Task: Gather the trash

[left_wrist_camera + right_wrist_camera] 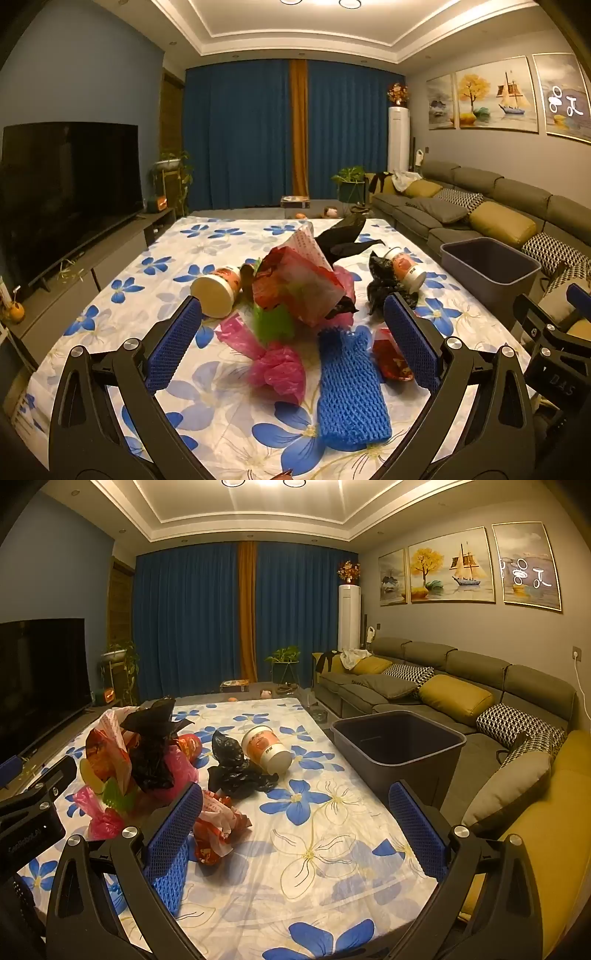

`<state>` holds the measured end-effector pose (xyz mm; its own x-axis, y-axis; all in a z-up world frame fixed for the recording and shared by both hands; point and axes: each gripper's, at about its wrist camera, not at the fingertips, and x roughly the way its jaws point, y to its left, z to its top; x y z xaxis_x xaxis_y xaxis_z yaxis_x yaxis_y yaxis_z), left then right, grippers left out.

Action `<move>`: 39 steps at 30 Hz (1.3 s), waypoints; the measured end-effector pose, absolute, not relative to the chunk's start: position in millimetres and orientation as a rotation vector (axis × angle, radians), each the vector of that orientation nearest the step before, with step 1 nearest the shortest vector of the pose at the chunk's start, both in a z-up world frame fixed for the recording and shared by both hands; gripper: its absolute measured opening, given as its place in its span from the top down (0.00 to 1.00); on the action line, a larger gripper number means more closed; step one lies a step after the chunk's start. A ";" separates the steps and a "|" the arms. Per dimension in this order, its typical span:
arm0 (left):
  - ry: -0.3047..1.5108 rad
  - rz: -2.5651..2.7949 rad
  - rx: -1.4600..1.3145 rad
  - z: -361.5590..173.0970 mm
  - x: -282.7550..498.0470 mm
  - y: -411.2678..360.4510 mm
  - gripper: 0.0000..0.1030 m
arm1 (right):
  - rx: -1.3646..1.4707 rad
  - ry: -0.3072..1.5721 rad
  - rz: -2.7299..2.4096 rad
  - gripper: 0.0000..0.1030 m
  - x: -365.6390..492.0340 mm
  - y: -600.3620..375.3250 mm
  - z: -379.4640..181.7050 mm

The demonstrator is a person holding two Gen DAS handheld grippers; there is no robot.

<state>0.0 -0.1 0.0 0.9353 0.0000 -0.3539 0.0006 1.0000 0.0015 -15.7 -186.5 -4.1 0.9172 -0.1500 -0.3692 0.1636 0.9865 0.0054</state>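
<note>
A pile of trash lies on the flowered tablecloth (221, 406): a red-and-white wrapper (299, 284), pink plastic bag (277, 369), blue foam net (351, 387), black bags (384, 284), and two paper cups, one at the left (216, 291) and one at the right (404, 271). My left gripper (291, 339) is open and empty, just short of the pile. My right gripper (295, 819) is open and empty over the cloth (314, 849); a crumpled red-and-white wrapper (218, 823) and the blue net (170, 878) lie by its left finger. The grey bin (399, 753) stands beside the table at the right.
A sofa (461, 686) with cushions runs along the right wall behind the bin. A TV (66, 192) on a low cabinet stands at the left. Blue curtains and plants are at the far end.
</note>
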 end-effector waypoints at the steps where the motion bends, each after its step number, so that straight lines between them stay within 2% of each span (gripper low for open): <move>1: 0.359 -0.001 0.001 0.0 -0.2 0.0 0.05 | 0.036 0.377 -0.161 0.05 -15.6 -186.5 -4.1; 39: 0.352 -0.008 -0.005 -1.8 -1.3 -2.3 0.06 | 0.037 0.379 -0.159 0.05 -15.8 -188.4 -4.9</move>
<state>-1.3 -2.3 -1.8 0.9388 -0.0083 -0.3445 0.0067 1.0000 -0.0058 -15.8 -188.4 -4.9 0.9168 -0.1477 -0.3710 0.1617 0.9868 0.0066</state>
